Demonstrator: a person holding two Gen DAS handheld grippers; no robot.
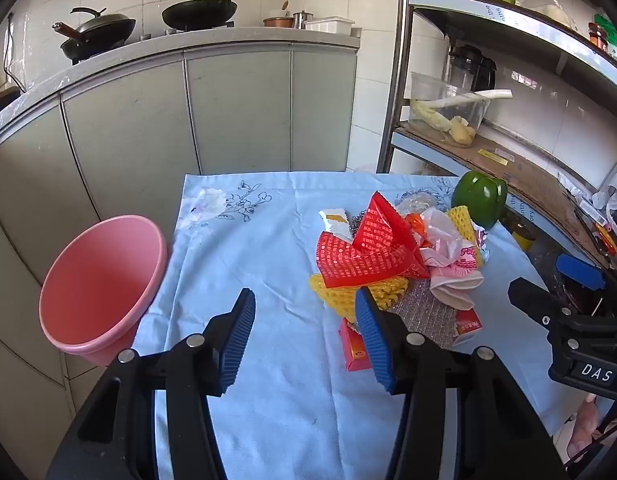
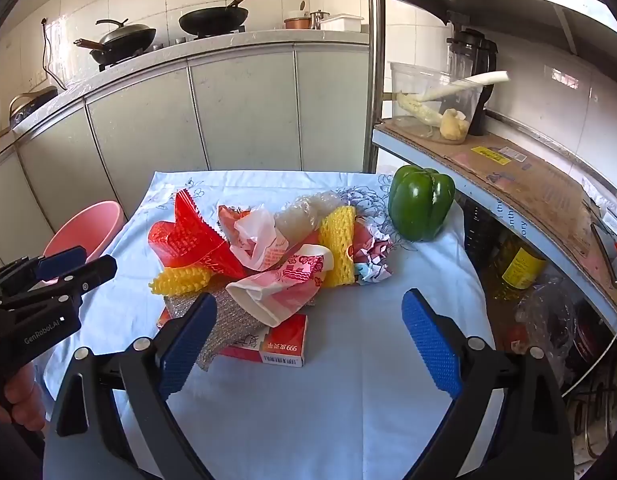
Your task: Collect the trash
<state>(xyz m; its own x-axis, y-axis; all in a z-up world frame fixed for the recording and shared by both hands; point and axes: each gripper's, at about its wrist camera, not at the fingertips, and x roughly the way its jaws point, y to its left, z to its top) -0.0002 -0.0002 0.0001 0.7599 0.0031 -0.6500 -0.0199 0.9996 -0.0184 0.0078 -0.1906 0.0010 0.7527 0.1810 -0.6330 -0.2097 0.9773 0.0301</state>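
Nearest the lens, left gripper (image 1: 304,320): jaws parted by a moderate gap, nothing between them, hanging over bare blue cloth (image 1: 268,248) on the worktop, just short of the trash heap. Right blue pad (image 1: 374,344) overlapping the near edge of the yellow foam net (image 1: 340,300) in view; whether touching, cannot tell. Right gripper (image 2: 304,316): jaws spread wide, holding nothing, over the cloth at the near side of the heap. Red box (image 2: 284,342) lying flat between and just ahead of its pads, partly under a silver bubble sheet (image 2: 228,320).

Heap in the middle of the worktop, toward the far right: red printed wrapper (image 1: 364,252) on top, crumpled white-and-pink bag (image 2: 268,240), squashed paper cup (image 2: 276,288) on its side with open mouth toward the camera, second yellow foam net (image 2: 340,244) standing upright, crumpled paper (image 2: 372,264) beside it, clear plastic wad (image 2: 308,212) behind. Green pepper (image 2: 422,204) upright at the far right corner, just beside the heap.

Pink bin (image 1: 100,284) off the left edge of the worktop, below cloth level, mouth open and tilted toward the lens, inside looking bare. In the right wrist view, bin partly hidden behind the left gripper.

Behind: grey cabinets, two woks (image 1: 200,12) on a stove. At right, metal shelf (image 1: 488,152) lined with cardboard, carrying a clear tub (image 1: 444,108) of vegetables.
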